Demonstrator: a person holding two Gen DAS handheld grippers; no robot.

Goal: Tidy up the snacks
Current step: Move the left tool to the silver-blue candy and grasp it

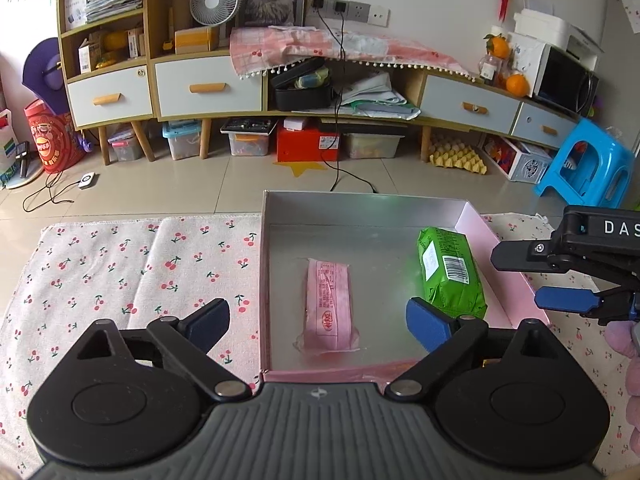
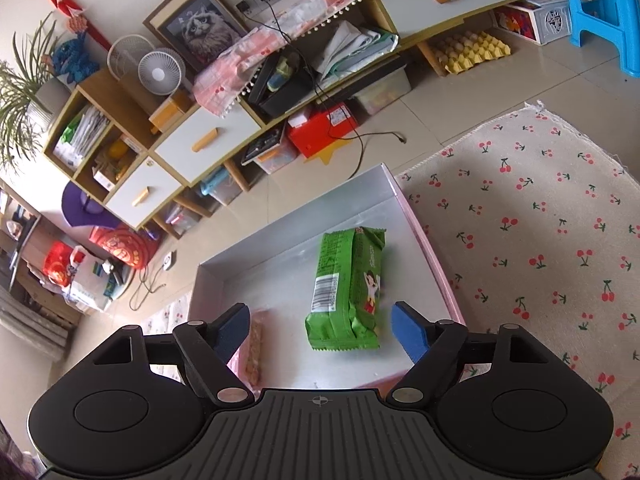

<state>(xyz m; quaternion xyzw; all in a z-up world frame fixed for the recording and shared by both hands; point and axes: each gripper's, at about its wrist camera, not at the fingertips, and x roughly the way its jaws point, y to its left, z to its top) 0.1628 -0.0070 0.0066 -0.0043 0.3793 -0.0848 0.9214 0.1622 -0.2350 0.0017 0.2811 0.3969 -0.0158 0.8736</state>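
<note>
Both in the box (image 1: 500, 236): pink snack bar (image 1: 330, 308) mid-floor, green snack pack (image 2: 348, 284) by its pink wall. Left hand-held gripper (image 1: 318, 322) released, right hand-held gripper (image 2: 320, 330) released too. Light, crinkly, crushable; best pinched across the middle.

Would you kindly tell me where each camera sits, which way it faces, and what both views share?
Left wrist: on the left gripper, angled down into the silver-lined pink box; its open jaws straddle the pink snack bar; the right gripper shows beside it.
Right wrist: on the right gripper, angled down at the green snack packet; only its own open jaws show.
Shared: box, both snacks, cherry-print cloth.
</note>
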